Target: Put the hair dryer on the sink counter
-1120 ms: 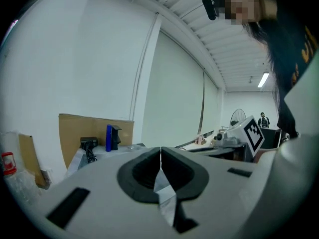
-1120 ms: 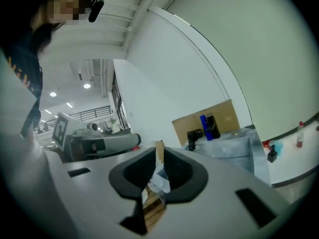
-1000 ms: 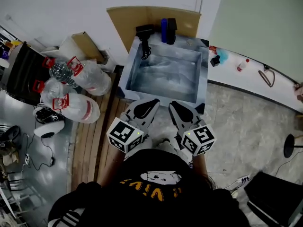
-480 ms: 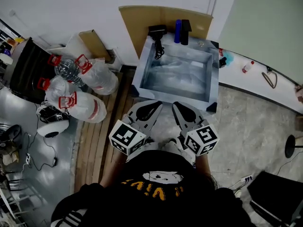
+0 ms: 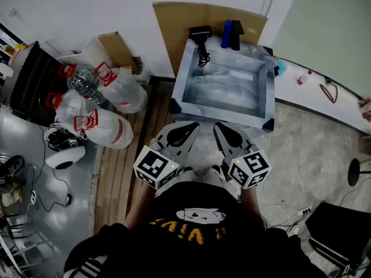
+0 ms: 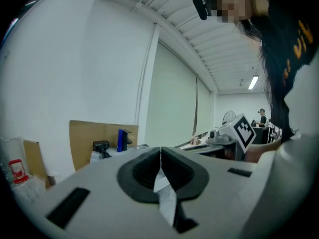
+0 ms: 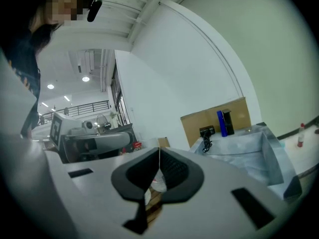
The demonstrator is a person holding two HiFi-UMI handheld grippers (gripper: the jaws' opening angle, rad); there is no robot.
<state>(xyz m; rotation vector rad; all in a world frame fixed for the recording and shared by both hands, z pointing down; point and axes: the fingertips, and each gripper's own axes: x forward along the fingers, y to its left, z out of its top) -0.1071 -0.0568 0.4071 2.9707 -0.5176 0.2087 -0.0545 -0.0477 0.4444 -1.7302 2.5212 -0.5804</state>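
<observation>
Left gripper [image 5: 190, 127] and right gripper [image 5: 221, 127]: my fingers closed, nothing in them, both near the counter's [image 5: 268, 88] front edge. Hair dryer [image 5: 200, 33] on the counter's back left corner, cord [image 5: 204, 55] hanging into the sink [image 5: 226, 91].

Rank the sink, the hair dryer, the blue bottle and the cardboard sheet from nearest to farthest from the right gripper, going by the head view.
1. The sink, straight ahead of the right gripper.
2. The hair dryer and the blue bottle, both on the sink's far rim: too close to call.
3. The cardboard sheet, behind them against the wall.
</observation>
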